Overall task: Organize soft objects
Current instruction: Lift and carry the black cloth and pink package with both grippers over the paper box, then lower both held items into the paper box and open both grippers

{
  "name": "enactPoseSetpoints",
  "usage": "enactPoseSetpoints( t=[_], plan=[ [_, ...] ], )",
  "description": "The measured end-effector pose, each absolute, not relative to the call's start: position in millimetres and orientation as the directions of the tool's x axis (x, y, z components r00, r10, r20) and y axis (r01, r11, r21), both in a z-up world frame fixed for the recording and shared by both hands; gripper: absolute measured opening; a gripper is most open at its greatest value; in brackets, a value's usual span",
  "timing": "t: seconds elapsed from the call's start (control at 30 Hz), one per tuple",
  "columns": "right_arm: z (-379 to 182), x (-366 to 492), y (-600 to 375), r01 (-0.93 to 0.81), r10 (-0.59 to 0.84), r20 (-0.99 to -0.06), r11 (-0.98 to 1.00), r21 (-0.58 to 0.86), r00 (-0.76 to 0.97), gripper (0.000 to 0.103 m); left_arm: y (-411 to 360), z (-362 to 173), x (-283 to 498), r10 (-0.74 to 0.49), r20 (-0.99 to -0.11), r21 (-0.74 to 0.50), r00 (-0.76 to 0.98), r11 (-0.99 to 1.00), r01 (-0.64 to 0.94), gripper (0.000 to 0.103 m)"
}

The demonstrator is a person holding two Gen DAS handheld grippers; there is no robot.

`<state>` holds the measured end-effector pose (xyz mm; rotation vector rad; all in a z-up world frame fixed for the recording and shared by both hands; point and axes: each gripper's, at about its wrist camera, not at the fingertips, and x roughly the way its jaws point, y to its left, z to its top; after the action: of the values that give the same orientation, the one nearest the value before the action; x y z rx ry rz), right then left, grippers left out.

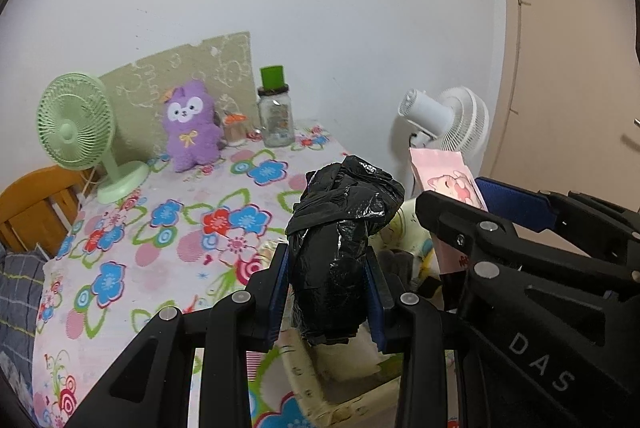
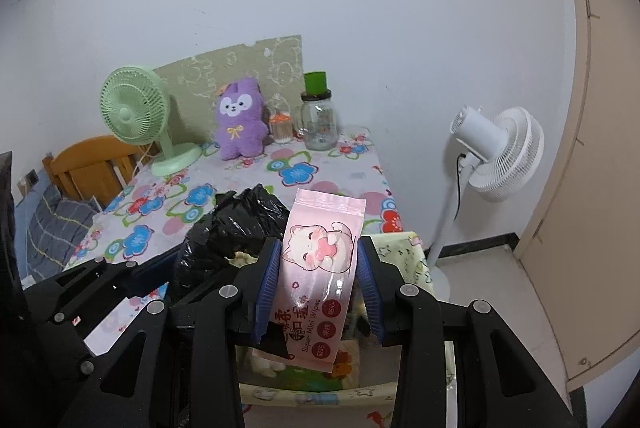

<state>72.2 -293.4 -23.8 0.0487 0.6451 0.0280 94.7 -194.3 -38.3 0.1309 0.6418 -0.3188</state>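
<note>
So the left gripper [image 1: 328, 292] is squeezing a crumpled black plastic bag bundle [image 1: 344, 228] between its blue pads, while the right gripper [image 2: 318, 284] is clamping a pink cat-print wipes pack [image 2: 320, 276], both hovering over a pale fabric storage bin [image 2: 416, 260] beside the flowery table [image 1: 160, 228].

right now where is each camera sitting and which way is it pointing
Left wrist: rides the left gripper, facing the floral table and wall; its fingers clamp a black plastic bag, with the right gripper alongside.
Right wrist: rides the right gripper, facing the same way; its fingers clamp a pink wipes pack, with the left gripper's frame at lower left.
Shared: purple plush, green fan, glass jar, white fan, fabric bin below.
</note>
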Motion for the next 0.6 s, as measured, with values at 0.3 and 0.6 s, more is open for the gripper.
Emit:
enactPoseSetpoints(
  t=[0.3, 0.6],
  plan=[
    [-47.5, 85.6, -314.4, 0.018, 0.017, -0.644, 0.999, 0.048, 0.765, 0.041, -221.5, -61.8, 112.0, -0.247, -0.651, 0.038, 0.717, 0.934, 0.356, 0.034],
    [-65.7, 95.9, -327.4, 0.040, 0.014, -0.682, 0.997, 0.064, 0.732, 0.041, -229.4, -78.6, 125.9, -0.230, -0.694, 0.030, 0.683, 0.938, 0.347, 0.049]
  ],
)
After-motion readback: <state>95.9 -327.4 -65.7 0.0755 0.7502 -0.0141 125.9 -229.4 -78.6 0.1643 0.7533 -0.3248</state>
